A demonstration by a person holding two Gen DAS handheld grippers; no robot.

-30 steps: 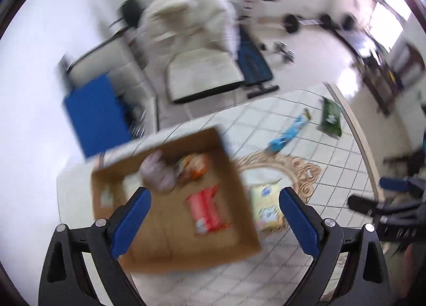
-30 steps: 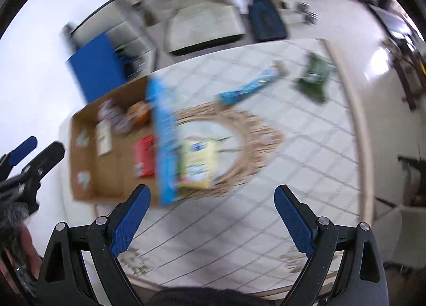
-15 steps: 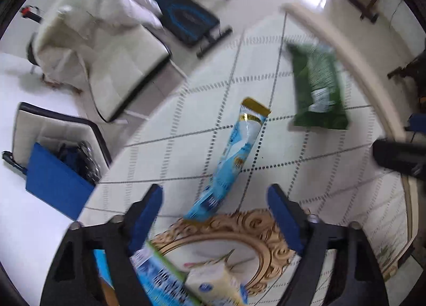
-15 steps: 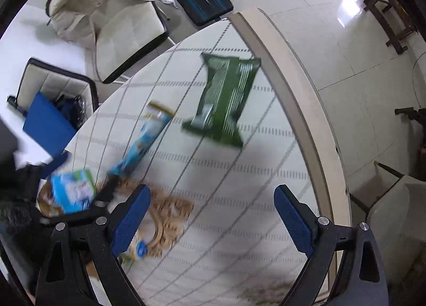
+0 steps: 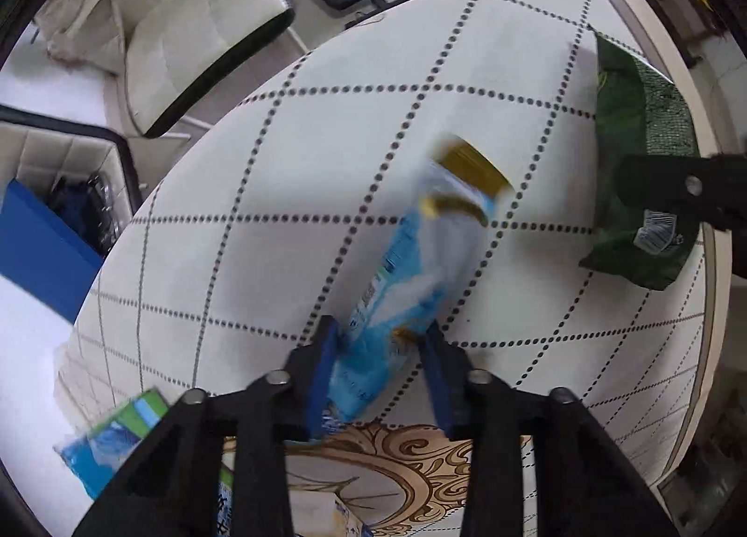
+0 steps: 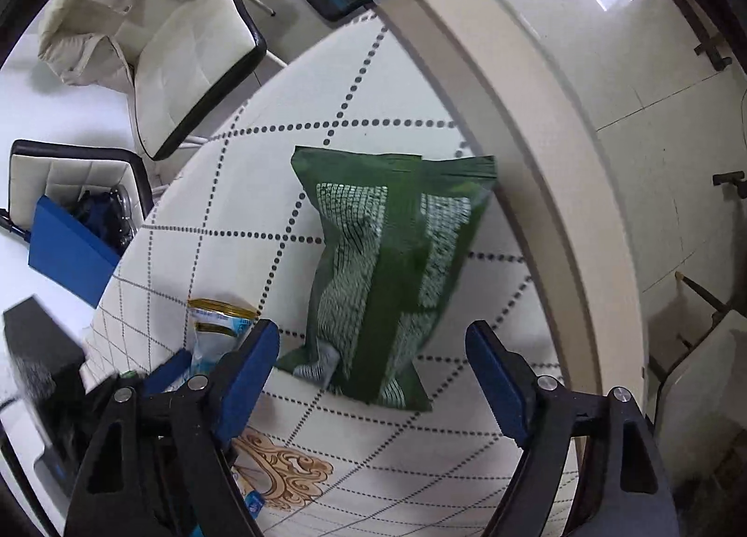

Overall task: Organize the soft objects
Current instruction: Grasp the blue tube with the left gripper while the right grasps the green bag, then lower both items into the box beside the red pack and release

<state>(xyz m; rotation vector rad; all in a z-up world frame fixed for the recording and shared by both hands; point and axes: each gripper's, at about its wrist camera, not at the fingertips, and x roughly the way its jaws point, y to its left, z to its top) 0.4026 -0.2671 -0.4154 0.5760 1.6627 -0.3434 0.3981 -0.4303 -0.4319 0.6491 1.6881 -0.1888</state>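
The left claw (image 5: 379, 366) has just been closing, and its blue pads now press on both sides of the lower end of a long light-blue packet (image 5: 420, 266). The packet has a gold band at its far end and lies on the desk (image 5: 289, 191), a round top with a dotted diamond pattern; the packet looks blurred, so its print cannot be read. This claw points steeply down at the desk.

The right claw (image 6: 373, 378) has also been narrowing, but its pads stand apart, one on each side of the near end of a green bag (image 6: 387, 266), and they do not touch it. The green bag lies flat near the beige rim of the desk. This claw points steeply down too.

In the right wrist view the left claw hides most of the light-blue packet; only the gold end shows. In the left wrist view the black frame of the right claw covers part of the green bag. At the near edge another blue and green packet (image 5: 116, 439) is cut off and blurred.
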